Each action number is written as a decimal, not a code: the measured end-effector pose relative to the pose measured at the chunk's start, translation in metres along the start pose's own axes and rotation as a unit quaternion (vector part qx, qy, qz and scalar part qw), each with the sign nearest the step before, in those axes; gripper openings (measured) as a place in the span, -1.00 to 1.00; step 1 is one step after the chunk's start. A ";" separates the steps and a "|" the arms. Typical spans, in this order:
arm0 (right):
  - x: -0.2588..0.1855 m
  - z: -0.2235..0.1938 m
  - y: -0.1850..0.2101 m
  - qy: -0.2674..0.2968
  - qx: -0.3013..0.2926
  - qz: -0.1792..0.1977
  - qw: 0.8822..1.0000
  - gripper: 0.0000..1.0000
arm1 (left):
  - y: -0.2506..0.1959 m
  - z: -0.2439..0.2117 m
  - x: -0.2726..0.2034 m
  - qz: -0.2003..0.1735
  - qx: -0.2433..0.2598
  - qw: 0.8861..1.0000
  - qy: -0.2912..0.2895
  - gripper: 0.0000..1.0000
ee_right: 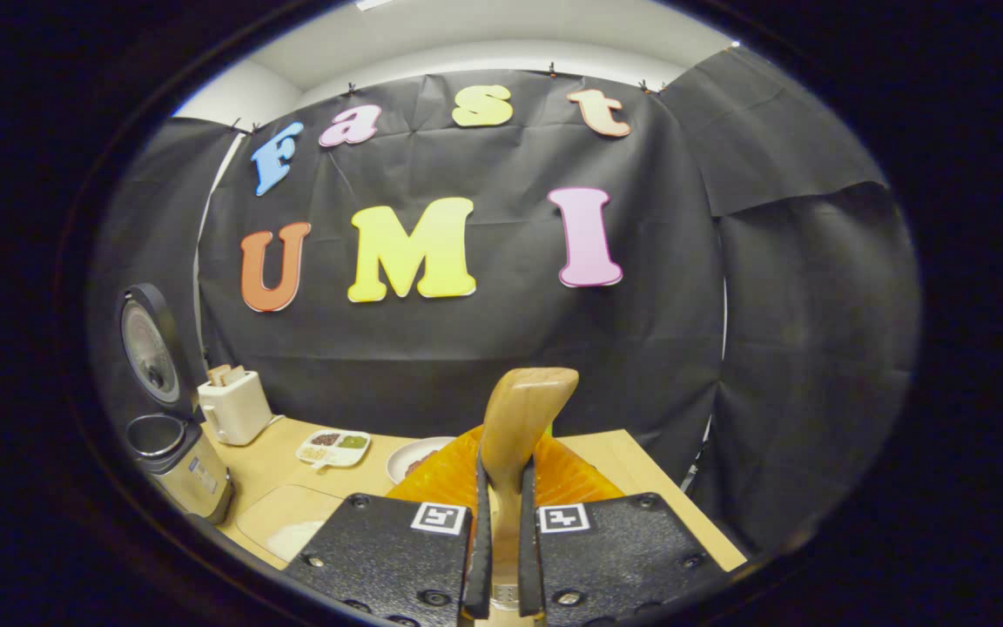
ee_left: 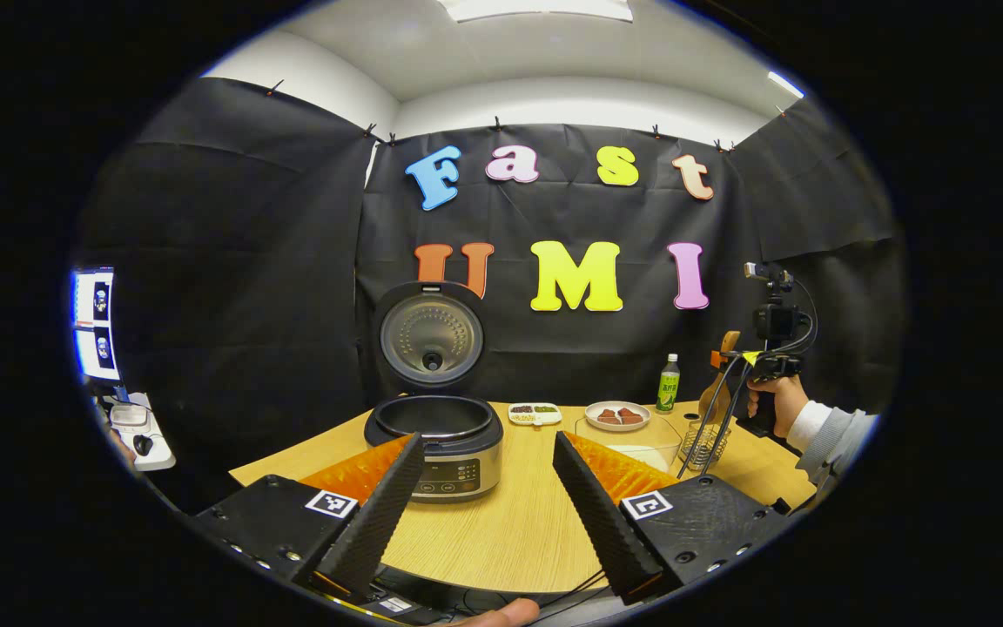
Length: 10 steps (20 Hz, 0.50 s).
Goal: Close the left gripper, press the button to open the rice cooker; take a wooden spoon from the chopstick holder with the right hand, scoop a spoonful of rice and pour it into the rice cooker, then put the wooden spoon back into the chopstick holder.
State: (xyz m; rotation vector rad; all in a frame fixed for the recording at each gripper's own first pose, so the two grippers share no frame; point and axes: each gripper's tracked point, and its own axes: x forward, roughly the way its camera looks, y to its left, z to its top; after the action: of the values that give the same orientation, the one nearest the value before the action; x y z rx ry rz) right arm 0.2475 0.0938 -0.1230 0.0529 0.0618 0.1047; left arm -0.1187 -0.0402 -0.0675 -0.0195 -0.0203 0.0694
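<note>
Right tool grips the wooden spoon upright — left tool hangs released before the open-lidded rice cooker on the surface.

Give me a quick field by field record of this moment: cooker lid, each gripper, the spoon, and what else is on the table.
rice cooker: lid up, inner pot exposed
left gripper: open, holding nothing, facing the cooker
right gripper: shut on the wooden spoon
chopstick holder: wire basket at the table's right side, below the right gripper
also on table: toaster, divided dish, plate, green bottle, clear container
</note>
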 end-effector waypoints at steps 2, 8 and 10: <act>0.004 -0.012 -0.003 0.010 0.018 0.010 1.000 -0.63 | -0.004 0.000 0.003 0.000 -0.004 1.000 0.001 0.89; 0.015 -0.029 -0.016 0.025 0.084 0.036 0.995 0.10 | -0.004 -0.010 0.019 0.011 -0.006 1.000 0.013 0.89; 0.007 -0.027 -0.022 0.017 0.096 0.033 0.995 0.70 | 0.001 -0.017 0.026 0.025 -0.013 0.999 0.020 0.89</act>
State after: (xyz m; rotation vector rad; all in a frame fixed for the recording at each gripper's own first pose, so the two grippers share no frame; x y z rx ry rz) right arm 0.2545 0.0738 -0.1519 0.2463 0.1035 0.1653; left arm -0.0922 -0.0372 -0.0839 -0.0466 0.0200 0.1183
